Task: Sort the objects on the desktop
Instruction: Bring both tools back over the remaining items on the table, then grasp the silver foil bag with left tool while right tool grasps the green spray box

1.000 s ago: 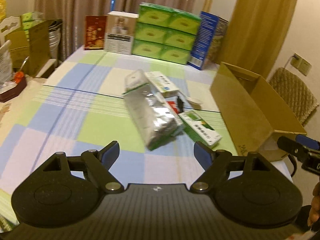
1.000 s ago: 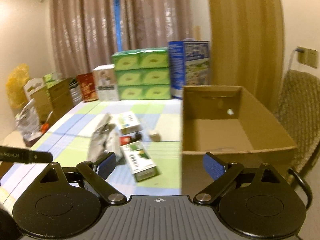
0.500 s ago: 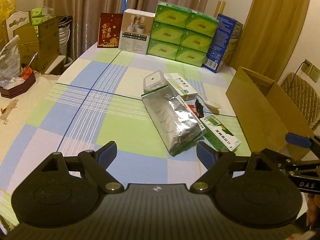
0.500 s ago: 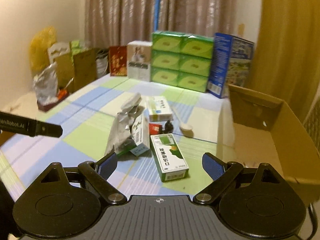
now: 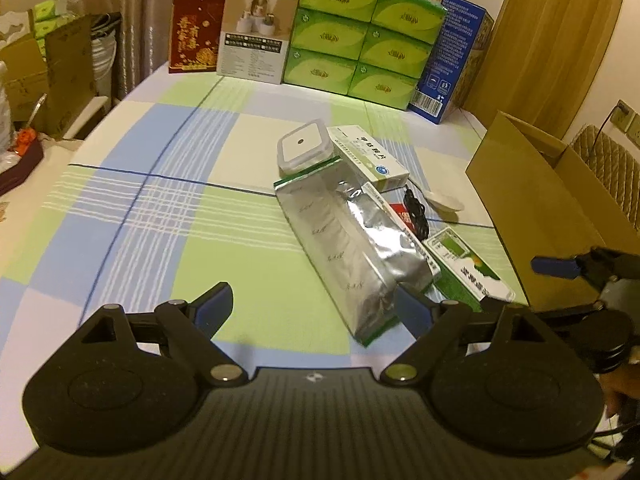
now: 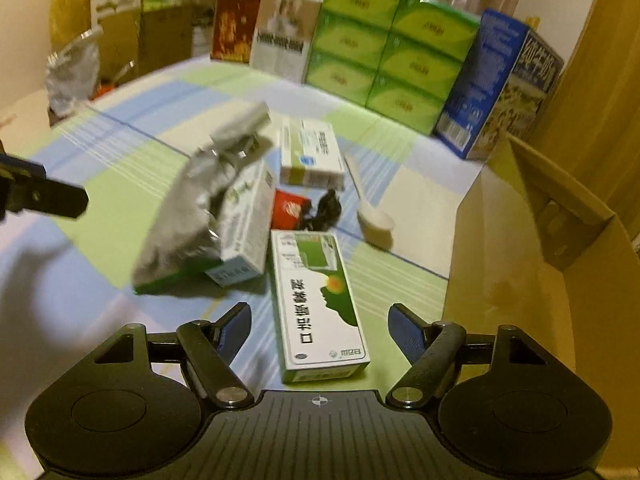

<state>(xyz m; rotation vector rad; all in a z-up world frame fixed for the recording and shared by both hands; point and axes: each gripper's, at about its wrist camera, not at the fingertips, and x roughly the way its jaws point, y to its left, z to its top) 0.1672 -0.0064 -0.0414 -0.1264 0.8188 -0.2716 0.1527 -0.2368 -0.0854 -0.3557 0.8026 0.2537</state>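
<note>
A: Silver foil pouch (image 5: 352,248) lies mid-worktop (image 5: 160,208), leaning on a white carton; my left claw (image 5: 316,308) is spread wide just short of it, holding nothing.

B: And the right?

A: My right claw (image 6: 320,332) gapes empty over the green-and-white box (image 6: 316,300), cardboard box (image 6: 532,264) just beside

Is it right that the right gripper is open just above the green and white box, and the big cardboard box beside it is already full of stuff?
Not quite. The right gripper is open over the green and white box, but the cardboard box beside it looks empty: the right wrist view shows only bare cardboard inside.
</note>
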